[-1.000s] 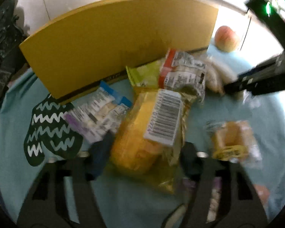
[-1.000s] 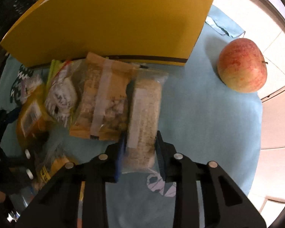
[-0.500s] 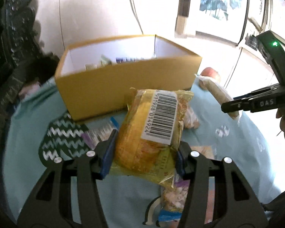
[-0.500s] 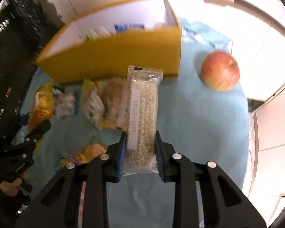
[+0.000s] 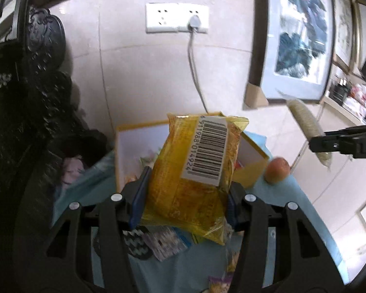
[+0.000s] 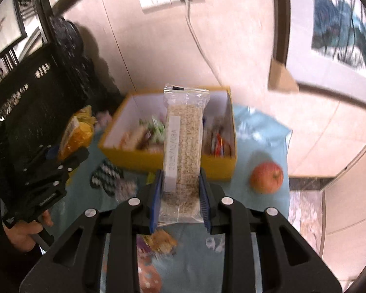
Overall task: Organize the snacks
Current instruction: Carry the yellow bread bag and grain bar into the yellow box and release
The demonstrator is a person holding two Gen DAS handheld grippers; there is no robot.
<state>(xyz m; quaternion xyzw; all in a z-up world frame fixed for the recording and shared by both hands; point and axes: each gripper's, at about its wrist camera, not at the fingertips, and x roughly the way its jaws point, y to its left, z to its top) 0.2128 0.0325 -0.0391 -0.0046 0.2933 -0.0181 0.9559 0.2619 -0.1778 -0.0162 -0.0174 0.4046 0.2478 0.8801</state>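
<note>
The left hand-held gripper is gripping a yellow packet barcoded 6911988014924; the right hand-held gripper is clamping a cereal bar dated 2025/12/08A, a yellow box at twelve o'clock on the blue-clothed tabletop.

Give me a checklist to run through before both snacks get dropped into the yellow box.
1. Left hand-held gripper grips the yellow packet: ok, pinched between both fingers.
2. Right hand-held gripper grips the grain bar: ok, held upright by its lower part.
3. Yellow box open on top: ok, no lid over it.
4. Room inside the box: cannot tell; snacks already lie along the bottom.
5. Both snacks over the opening: cannot tell; they line up with the box in each wrist view, but depth is unclear.
6. Apple out of the way: ok, on the cloth beside the box.
</note>
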